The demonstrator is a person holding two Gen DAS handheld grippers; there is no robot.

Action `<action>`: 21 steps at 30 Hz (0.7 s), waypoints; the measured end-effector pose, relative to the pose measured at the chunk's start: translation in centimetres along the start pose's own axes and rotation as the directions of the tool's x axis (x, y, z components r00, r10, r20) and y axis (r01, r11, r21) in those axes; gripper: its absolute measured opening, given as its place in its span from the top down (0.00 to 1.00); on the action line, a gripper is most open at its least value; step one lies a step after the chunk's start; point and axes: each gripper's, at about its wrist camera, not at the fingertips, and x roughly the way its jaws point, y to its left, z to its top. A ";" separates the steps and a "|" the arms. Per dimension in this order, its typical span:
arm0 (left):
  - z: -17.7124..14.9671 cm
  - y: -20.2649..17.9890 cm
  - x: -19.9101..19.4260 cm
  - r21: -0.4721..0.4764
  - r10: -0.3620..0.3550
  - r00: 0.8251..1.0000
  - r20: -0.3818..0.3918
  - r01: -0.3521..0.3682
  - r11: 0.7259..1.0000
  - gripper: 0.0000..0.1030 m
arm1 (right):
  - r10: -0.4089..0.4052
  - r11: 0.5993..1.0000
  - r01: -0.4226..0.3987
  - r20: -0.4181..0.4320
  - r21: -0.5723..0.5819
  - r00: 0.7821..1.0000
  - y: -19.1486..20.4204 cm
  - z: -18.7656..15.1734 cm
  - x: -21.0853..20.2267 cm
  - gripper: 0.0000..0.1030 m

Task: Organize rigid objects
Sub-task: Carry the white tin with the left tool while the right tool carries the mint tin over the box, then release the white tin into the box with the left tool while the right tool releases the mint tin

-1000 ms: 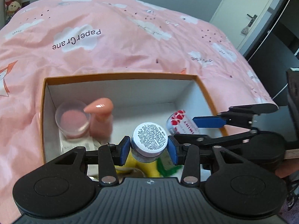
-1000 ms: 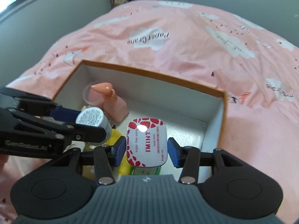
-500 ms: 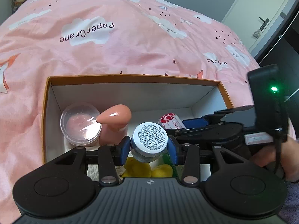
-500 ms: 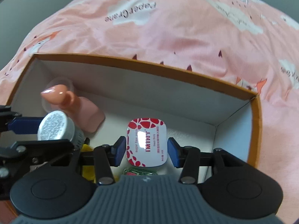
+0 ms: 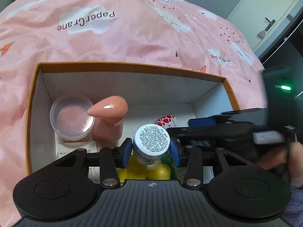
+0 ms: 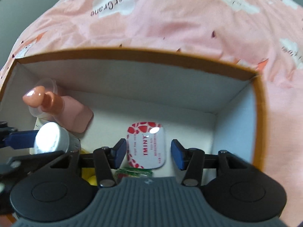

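An orange-rimmed white box [image 5: 132, 66] lies on a pink bedspread. My left gripper [image 5: 151, 151] is shut on a small jar [image 5: 151, 141] with a printed white lid, held low inside the box above yellow pieces [image 5: 144, 172]. The jar [image 6: 51, 139] also shows at the left of the right wrist view. My right gripper [image 6: 147, 154] is inside the box [image 6: 151, 52] with its jaws opening. The red-and-white mint tin [image 6: 146, 145] lies between them, with a gap at the right pad. The tin's lower end rests near a green packet [image 6: 134, 173].
A pink pump bottle [image 5: 109, 113] and a clear round tub [image 5: 73, 117] stand in the box's back left corner. Bare box floor shows behind and right of the tin. A person's hand [image 5: 295, 157] grips the right tool. A door [image 5: 265, 19] is far right.
Both grippers have sunk deeper into the box. The right jaws have spread away from the mint tin. The left gripper still clamps the jar.
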 end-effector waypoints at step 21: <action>-0.5 -1.6 5.7 0.047 0.101 0.993 -0.058 -0.099 0.994 0.53 | -0.029 0.968 0.069 0.166 -0.241 0.986 -0.4 -3.5 -6.1 0.47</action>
